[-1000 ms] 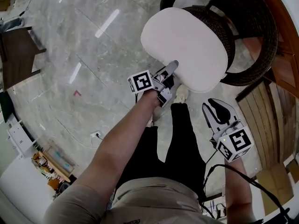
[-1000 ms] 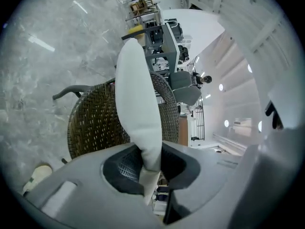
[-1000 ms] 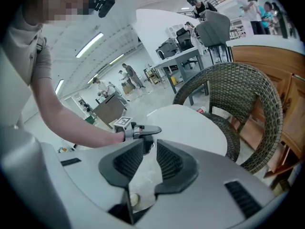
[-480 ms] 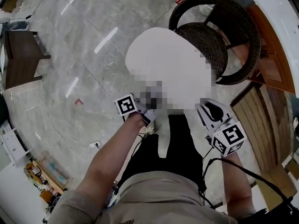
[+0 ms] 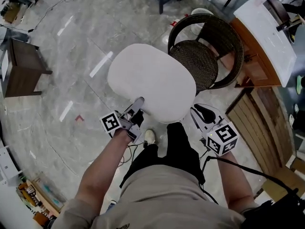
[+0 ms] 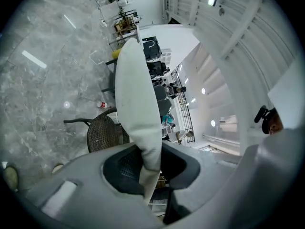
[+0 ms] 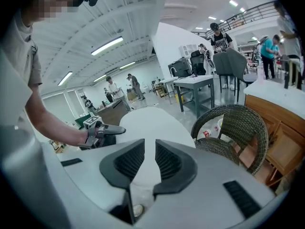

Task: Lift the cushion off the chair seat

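Cushion: the white cushion (image 5: 151, 82) is hanging in the air, lying roughly flat, to the left of the wicker chair (image 5: 236, 56) and mostly over the floor (image 5: 71, 56).
Chair seat: the chair seat (image 5: 195, 61) is showing its bare woven surface, with only the cushion's right edge overlapping it in the head view.
Left claw: the left claw (image 5: 137, 109) is pinching the cushion's near edge, and the padding is squashing between its jaws.
Right claw: the right claw (image 5: 201, 113) is hovering just beside the cushion's near right corner. Its jaws are closing with nothing pressed between them.
Change: a second ago the cushion was covering much of the seat, and it is now moving up and leftward off it.
Meaning: the lift is looking essentially done, with the left claw alone carrying the cushion.
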The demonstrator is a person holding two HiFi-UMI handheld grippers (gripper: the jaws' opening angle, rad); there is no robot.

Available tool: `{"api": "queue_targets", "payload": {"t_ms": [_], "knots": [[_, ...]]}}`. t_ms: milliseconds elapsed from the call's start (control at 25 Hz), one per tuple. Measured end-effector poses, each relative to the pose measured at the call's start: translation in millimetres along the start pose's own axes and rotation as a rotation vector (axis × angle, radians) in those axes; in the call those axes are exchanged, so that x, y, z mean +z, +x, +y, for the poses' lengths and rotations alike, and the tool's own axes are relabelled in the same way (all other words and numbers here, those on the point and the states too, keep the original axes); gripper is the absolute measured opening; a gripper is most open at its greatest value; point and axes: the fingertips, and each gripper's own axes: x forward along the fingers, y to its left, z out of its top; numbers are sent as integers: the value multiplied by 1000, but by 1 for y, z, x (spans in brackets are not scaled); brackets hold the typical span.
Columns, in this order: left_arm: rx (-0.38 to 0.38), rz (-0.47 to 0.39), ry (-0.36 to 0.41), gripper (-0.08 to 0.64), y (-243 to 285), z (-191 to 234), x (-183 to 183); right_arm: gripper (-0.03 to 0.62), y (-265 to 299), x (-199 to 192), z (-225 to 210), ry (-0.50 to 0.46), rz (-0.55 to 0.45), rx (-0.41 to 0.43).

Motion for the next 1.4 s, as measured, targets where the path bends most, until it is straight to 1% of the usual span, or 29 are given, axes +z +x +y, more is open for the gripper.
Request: {"api": "queue_targets", "payload": {"t_ms": [80, 200, 400, 480, 640, 760, 1000, 1200, 1400], "knots": [[-10, -7, 16, 75, -20, -16, 1, 77, -10, 7, 15, -11, -21, -10], [-24, -28, 20, 77, -54, -37, 1, 75, -25, 15, 41, -30, -43, -26], [-23, -63, 26, 77, -114, -58, 6, 69, -47, 29, 85, -63, -75, -59], [-34, -77, 23, 77, -136, -66, 4, 66, -57, 29, 101, -70, -85, -71], [-21, -92, 30, 77, -183, -72, -5, 59, -76, 19, 135, -75, -97, -82], [-28, -101, 40, 77, -205, -78, -5, 54, -87, 15, 152, -80, -113, -98], [-37, -121, 33, 75, -245, -82, -16, 43, -109, 1, 180, -82, -131, -136], [-35, -105, 40, 75, -267, -82, -24, 35, -120, -8, 201, -94, -137, -153], [-36, -111, 39, 77, -286, -80, -31, 28, -128, -13, 217, -108, -150, -164]]}}
